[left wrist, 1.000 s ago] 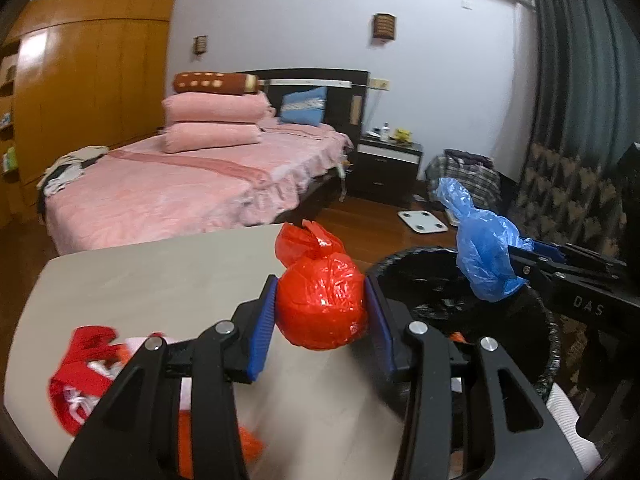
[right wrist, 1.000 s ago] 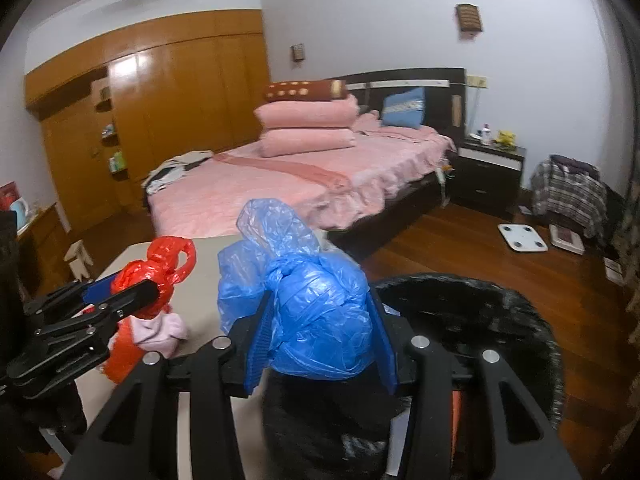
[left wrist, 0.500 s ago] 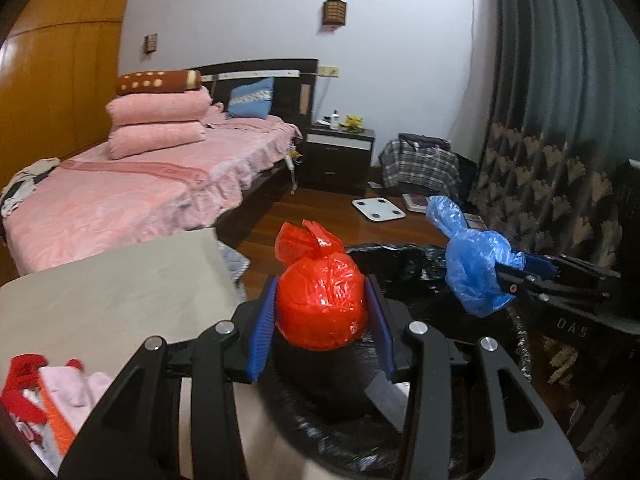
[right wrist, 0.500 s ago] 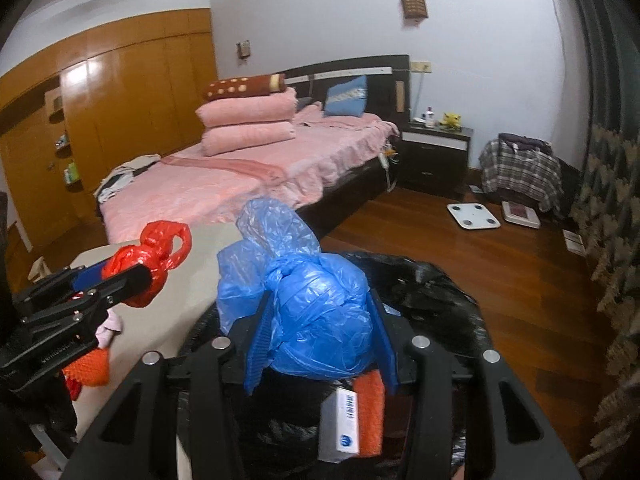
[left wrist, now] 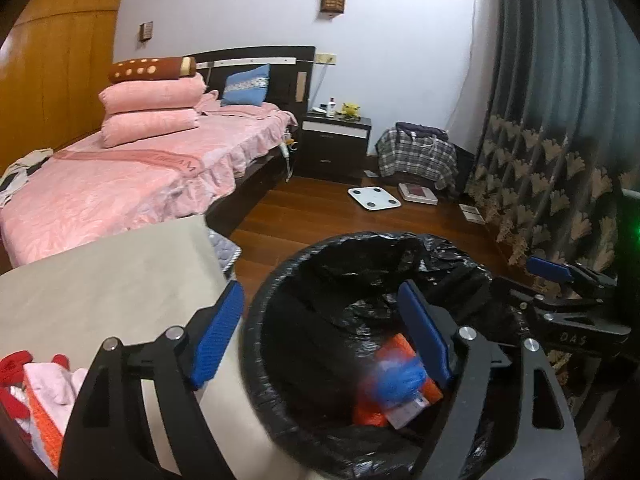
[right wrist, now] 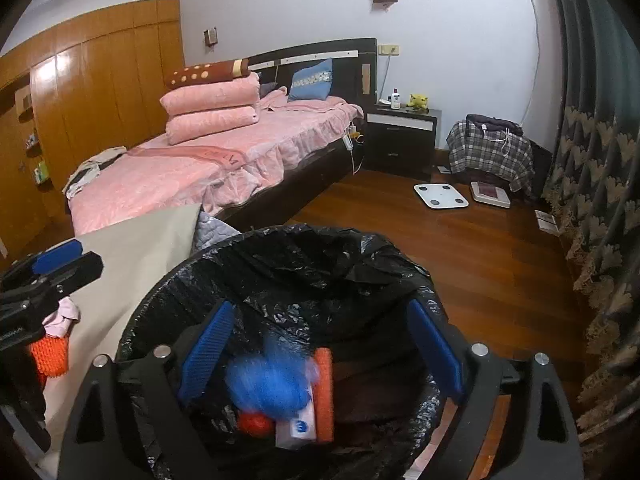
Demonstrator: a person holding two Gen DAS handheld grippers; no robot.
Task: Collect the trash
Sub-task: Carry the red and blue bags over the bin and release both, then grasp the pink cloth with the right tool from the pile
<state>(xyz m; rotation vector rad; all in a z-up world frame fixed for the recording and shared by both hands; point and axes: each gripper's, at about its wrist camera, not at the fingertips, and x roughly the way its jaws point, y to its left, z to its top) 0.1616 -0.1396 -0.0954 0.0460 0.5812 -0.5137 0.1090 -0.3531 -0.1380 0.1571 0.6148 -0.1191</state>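
Note:
A bin with a black liner point(left wrist: 276, 280) point(right wrist: 360, 248) stands beside the beige table point(left wrist: 100, 280) point(right wrist: 132, 260). My left gripper point(left wrist: 320, 336) hangs over the bin's near rim, its jaws opening with nothing between the blue pads. My right gripper point(right wrist: 320, 348) is above the bin too, its jaws opening. The blue trash bag point(right wrist: 272, 384) point(left wrist: 396, 380) is a blur inside the bin, free of the pads. A red-orange lump point(right wrist: 254, 422), an orange packet point(right wrist: 324, 392) and a white carton point(right wrist: 296, 428) lie under it. Each gripper shows in the other's view: the right gripper point(left wrist: 560, 276), the left gripper point(right wrist: 60, 260).
Red, pink and orange cloth items point(left wrist: 40, 392) point(right wrist: 52, 352) lie on the table's near left. Behind it is a pink bed point(left wrist: 120, 184), a dark nightstand point(left wrist: 336, 144), a white scale point(left wrist: 374, 198) on the wood floor, and a dark curtain point(left wrist: 560, 140) along the right.
Both grippers swung from the table side to over the bin and then opened. The red bag left the left gripper and the blue bag left the right gripper, dropping into the bin.

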